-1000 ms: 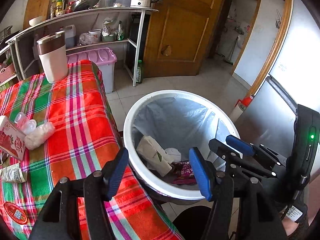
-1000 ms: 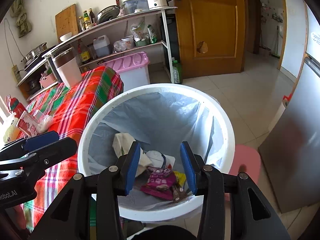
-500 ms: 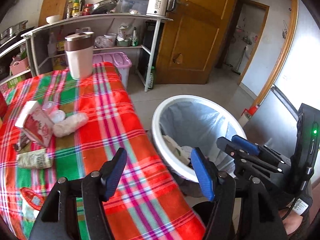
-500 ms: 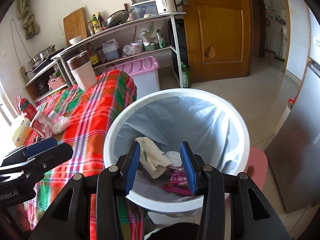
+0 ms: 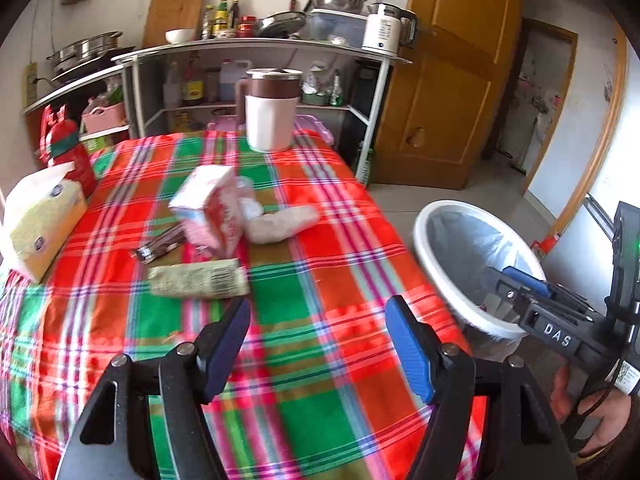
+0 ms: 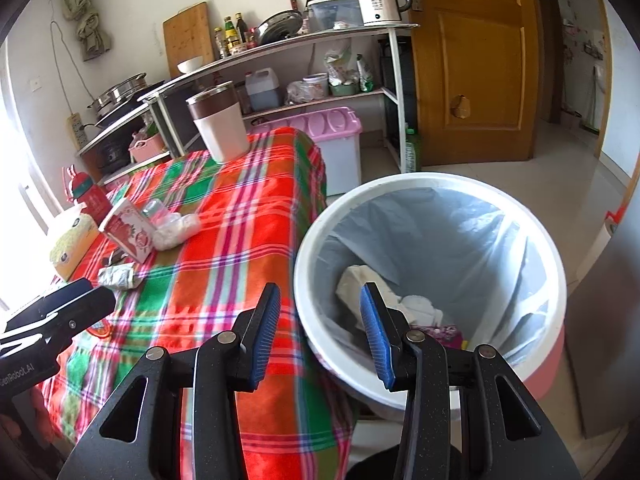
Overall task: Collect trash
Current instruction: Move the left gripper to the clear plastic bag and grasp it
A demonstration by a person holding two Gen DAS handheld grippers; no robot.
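left gripper: over the desk, fingers spreading apart, nothing between them
right gripper: over the near-left rim of the bin, fingers part way apart, nothing held
hand: partly seen under the right gripper's body, right of the desk
desk: red-green plaid cloth; landmark for the rest
bin: white, grey liner, on the floor right of the desk, touching or just beside its edge
bin contents: pale crumpled paper and a pink-purple wrapper at the bottom
carton: red-white, tilted, mid desk
clear bottle: just behind the carton, blurred
white wad: just right of the carton, touching it
green-white packet: flat, in front of the carton, nearest the left gripper
dark wrapper: thin, left of the carton, between it and the tissue pack
tissue pack: yellow-white, left edge of the desk
red bottle: just behind the tissue pack
jug: pink with brown band, upright at the far edge of the desk
shelf: behind the desk, carries pots, bottles, kettle
pink-lid box: on the floor beyond the far end of the desk
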